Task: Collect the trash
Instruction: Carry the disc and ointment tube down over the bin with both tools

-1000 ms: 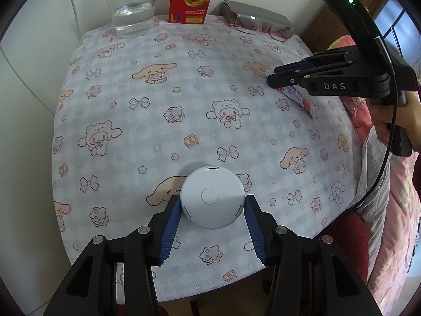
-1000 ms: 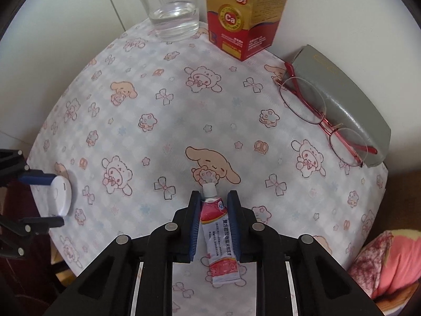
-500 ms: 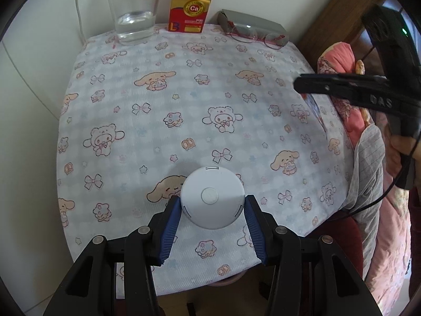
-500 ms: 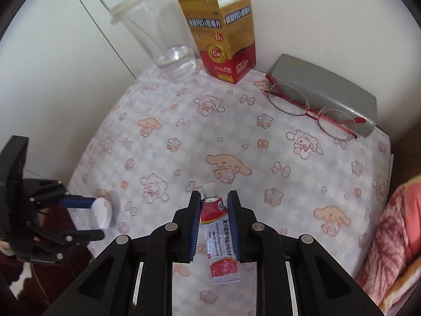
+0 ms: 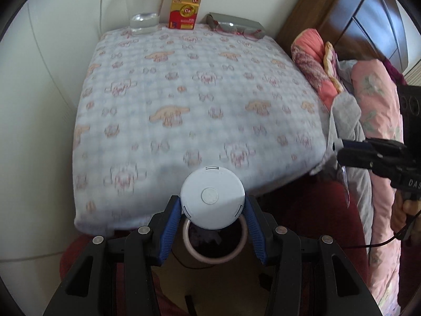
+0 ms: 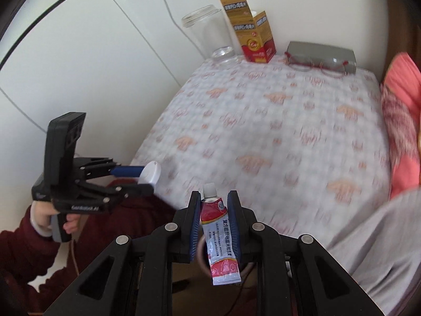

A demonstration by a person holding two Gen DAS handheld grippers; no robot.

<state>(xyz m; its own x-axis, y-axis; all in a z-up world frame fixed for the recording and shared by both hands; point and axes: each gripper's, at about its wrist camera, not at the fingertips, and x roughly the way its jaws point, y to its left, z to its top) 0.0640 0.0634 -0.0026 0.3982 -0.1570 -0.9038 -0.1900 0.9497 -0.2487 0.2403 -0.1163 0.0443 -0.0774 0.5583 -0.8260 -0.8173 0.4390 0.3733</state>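
Note:
My left gripper (image 5: 212, 212) is shut on a round white disc (image 5: 212, 197) and holds it past the table's near edge, above a bin with a pale pink rim (image 5: 218, 256). My right gripper (image 6: 214, 208) is shut on a red-and-white ointment tube (image 6: 219, 239), held in the air off the table's near edge; part of the pink rim (image 6: 200, 252) shows below it. The left gripper with the disc (image 6: 150, 172) shows in the right wrist view. The right gripper (image 5: 344, 155) shows at the right of the left wrist view.
The table (image 5: 194, 100) has a cartoon-print cloth. At its far edge stand a glass (image 5: 143, 8), a yellow-red medicine box (image 5: 187, 5) and a grey case with red glasses (image 5: 236, 26). Pink bedding (image 5: 368, 121) lies right of the table.
Both grippers have pulled back and away from the table with their objects. The disc and the tube are lifted off the cloth, and the bin rim has come into view below.

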